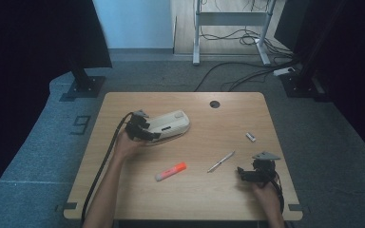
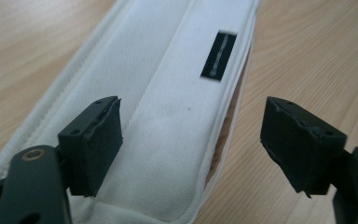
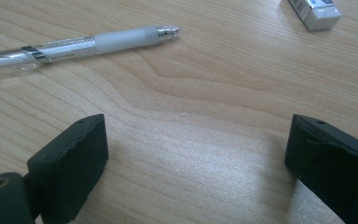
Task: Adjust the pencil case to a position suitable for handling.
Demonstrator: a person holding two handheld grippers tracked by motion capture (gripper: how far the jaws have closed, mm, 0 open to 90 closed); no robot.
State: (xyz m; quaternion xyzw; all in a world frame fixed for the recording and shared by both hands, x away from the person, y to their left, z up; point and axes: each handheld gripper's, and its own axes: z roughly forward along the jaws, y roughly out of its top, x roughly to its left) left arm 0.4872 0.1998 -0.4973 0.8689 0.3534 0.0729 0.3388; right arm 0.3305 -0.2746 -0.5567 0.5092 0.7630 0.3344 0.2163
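Note:
A white fabric pencil case lies on the wooden table, left of centre. My left gripper is at its near-left end, open, with the jaws straddling the case; the case's black label faces up. My right gripper rests near the table's front right, open over bare wood. A clear pen lies just left of it, and its tip points right in the right gripper view. A small white eraser sits farther back.
An orange highlighter lies at the table's front centre. A cable hole is near the far edge. Black stands and floor cables lie beyond the table.

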